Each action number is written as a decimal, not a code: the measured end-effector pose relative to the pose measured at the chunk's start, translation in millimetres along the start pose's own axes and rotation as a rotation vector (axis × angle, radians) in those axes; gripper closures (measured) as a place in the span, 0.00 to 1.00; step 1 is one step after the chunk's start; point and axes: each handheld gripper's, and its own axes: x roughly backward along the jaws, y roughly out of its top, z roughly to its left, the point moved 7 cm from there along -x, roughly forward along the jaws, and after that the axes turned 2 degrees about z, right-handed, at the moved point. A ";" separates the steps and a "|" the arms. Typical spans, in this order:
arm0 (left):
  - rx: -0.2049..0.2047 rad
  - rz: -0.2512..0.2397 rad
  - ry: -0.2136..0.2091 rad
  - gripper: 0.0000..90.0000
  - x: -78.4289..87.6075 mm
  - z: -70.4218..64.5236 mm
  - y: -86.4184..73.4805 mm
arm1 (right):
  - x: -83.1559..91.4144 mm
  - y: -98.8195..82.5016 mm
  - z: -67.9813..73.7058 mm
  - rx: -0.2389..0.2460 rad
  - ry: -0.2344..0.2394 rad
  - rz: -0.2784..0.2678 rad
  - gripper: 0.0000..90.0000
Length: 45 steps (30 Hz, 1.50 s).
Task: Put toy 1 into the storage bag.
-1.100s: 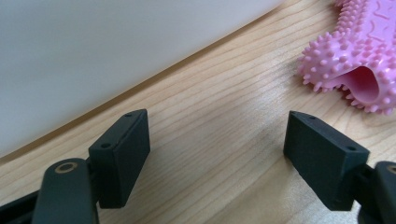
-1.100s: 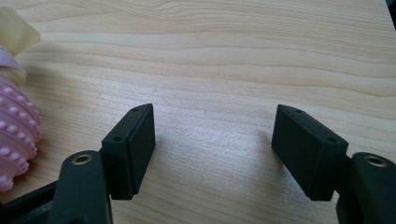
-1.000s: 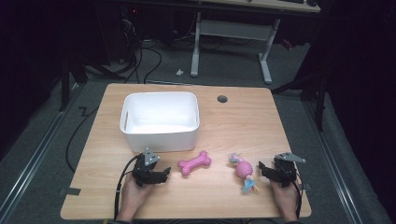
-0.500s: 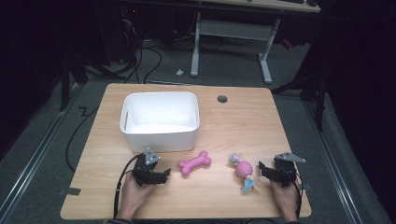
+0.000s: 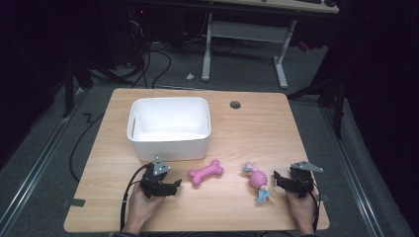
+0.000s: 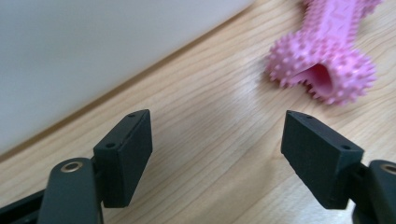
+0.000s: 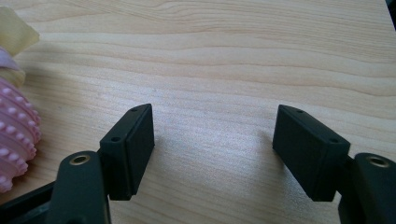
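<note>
A pink spiked bone toy (image 5: 206, 172) lies on the wooden table (image 5: 247, 133) in front of a white bin (image 5: 169, 127). My left gripper (image 5: 174, 185) rests on the table just left of the bone, jaws open with bare wood between them. In the left gripper view (image 6: 217, 158) the bone's near end (image 6: 322, 70) lies ahead to the right and the bin wall (image 6: 93, 51) to the left. A pink ball toy with rope tails (image 5: 258, 180) lies right of the bone. My right gripper (image 5: 277, 178) sits open just right of it; in the right gripper view (image 7: 214, 154) the ball (image 7: 16, 135) shows at the left edge.
A round cable hole (image 5: 235, 104) sits in the table's far side. Dark floor with cables and a white desk frame (image 5: 242, 29) lie beyond the far edge. Each hand rests at the table's front edge.
</note>
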 end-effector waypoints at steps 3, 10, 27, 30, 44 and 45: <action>-0.026 -0.004 -0.007 0.29 5.1 -4.1 5.8 | 0.0 0.0 0.0 0.000 0.000 0.000 0.33; -0.032 0.000 -0.023 0.30 8.8 -9.7 12.5 | -0.1 0.0 0.1 0.001 0.002 0.001 0.32; -0.091 0.048 -0.067 0.32 17.1 -36.7 40.4 | -0.1 -0.1 0.5 0.003 0.004 0.002 0.32; -0.111 0.068 -0.076 0.30 12.9 -42.8 44.4 | -0.1 0.0 0.4 0.003 0.004 0.001 0.32; -0.166 0.105 -0.108 0.37 0.9 -60.9 69.2 | -0.1 -0.1 0.5 0.002 0.004 0.002 0.32; -0.176 0.114 -0.107 0.37 -2.2 -62.6 70.2 | -0.1 -0.1 0.5 0.002 0.005 0.002 0.32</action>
